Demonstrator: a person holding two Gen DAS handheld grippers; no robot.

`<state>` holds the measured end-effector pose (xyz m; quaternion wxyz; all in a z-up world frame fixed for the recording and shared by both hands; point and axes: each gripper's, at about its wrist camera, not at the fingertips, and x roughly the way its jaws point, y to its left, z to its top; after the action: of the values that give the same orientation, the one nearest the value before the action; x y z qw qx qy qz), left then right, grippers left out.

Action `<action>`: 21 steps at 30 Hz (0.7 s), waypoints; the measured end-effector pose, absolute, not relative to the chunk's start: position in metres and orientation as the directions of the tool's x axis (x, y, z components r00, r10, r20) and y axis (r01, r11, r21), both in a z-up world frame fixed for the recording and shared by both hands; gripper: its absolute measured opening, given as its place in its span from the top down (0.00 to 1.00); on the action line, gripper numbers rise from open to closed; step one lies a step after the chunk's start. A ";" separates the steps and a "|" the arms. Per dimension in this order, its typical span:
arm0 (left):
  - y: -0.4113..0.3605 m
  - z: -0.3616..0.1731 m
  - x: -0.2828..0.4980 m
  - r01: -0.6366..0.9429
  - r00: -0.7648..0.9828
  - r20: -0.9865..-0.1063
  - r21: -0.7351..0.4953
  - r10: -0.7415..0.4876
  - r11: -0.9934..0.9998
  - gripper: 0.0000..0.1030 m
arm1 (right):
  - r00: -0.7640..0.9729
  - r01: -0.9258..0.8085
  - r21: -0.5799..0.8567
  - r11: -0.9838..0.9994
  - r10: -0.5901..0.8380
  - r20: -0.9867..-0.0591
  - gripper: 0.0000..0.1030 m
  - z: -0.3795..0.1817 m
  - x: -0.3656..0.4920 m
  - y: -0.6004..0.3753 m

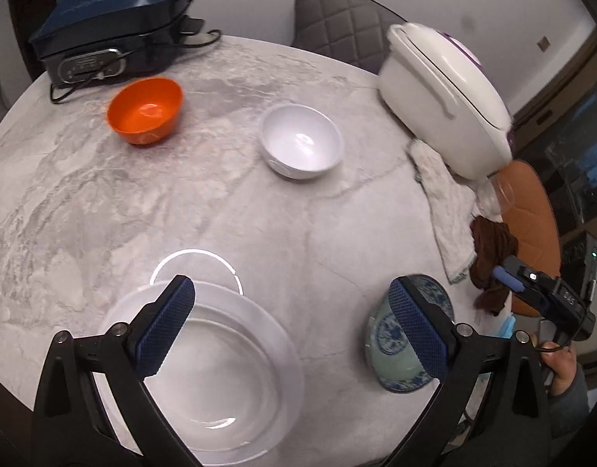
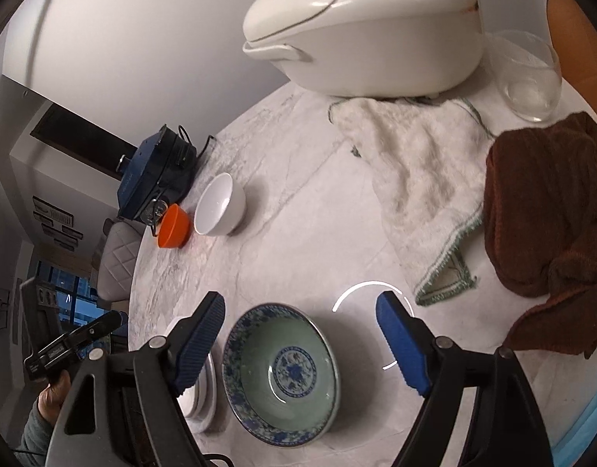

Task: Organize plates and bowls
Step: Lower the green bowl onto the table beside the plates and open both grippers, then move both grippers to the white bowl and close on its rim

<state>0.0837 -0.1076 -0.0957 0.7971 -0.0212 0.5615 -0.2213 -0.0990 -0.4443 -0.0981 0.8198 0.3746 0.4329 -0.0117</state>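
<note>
Right gripper's fingers [image 2: 401, 344] spread above, not touching, the patterned bowl [image 2: 280, 373].

marble table [image 1: 228, 202], bowls [image 1: 302, 140], plates [image 1: 220, 369], towels [image 2: 423, 179]

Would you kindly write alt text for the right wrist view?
An open gripper hovers over a green-and-blue patterned bowl on a marble table, beside stacked white plates. Farther off sit a white bowl, an orange bowl and a rice cooker.
</note>
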 end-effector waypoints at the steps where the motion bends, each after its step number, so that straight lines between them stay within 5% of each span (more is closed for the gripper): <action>1: -0.095 -0.097 0.096 0.313 0.274 -0.888 -0.281 -0.370 0.907 0.02 | 0.633 0.341 0.607 0.718 0.302 -0.713 0.20 -0.093 -0.095 -0.442; 10: -0.029 -0.115 0.184 0.350 0.259 -0.880 -0.299 -0.399 0.888 0.03 | 0.680 0.371 0.624 0.687 0.257 -0.687 0.20 -0.058 -0.040 -0.408; 21: -0.047 -0.142 0.228 0.477 0.168 -0.857 -0.361 -0.486 0.801 0.03 | 0.706 0.355 0.606 0.712 0.220 -0.673 0.20 -0.032 0.033 -0.346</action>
<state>0.2284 -0.0474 -0.1423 0.7641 -0.0041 0.5628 -0.3153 0.0326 -0.3458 -0.0322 0.8430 0.3775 0.3810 -0.0400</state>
